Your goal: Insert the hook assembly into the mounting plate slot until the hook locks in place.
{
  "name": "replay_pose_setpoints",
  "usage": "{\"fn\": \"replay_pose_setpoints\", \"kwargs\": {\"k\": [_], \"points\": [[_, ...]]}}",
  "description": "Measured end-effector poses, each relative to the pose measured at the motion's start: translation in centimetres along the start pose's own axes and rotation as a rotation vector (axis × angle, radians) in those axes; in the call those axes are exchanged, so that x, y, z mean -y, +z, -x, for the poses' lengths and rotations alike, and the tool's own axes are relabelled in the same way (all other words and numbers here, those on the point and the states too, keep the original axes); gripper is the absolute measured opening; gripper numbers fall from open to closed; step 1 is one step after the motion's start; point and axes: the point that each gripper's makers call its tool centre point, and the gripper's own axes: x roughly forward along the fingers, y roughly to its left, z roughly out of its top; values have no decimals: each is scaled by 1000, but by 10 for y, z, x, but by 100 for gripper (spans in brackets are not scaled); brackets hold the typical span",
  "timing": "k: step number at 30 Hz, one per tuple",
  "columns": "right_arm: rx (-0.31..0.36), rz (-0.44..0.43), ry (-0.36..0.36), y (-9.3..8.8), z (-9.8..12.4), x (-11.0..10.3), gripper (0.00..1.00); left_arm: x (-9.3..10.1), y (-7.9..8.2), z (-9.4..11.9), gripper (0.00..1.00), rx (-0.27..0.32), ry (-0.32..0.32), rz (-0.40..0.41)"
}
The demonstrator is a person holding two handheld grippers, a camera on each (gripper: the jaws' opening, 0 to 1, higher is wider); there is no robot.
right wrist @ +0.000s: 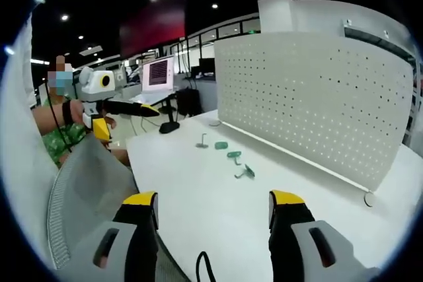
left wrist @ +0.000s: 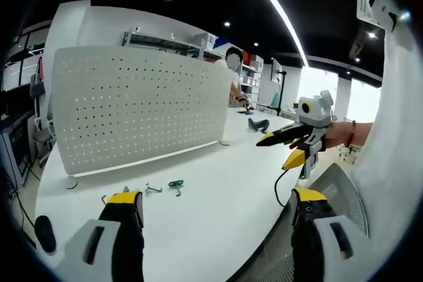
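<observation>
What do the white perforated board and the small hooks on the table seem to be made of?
The perforated board looks like thin sheet metal with a matte white painted finish: regular punched holes and rounded corners, though plastic is possible. The hooks look like bent wire, some with a green coating, probably plastic; they are too small to be sure.

Both grippers, left (left wrist: 218,206) and right (right wrist: 213,206), have grey bodies, black jaws and yellow tips.
</observation>
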Motion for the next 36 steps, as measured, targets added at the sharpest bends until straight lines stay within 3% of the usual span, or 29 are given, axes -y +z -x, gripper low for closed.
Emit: {"fn": "replay_pose_setpoints", "kwargs": {"k": [36], "points": [[-51,30,60,3,-46,9,58,2,-6,-5,93,9,-13,34]]}}
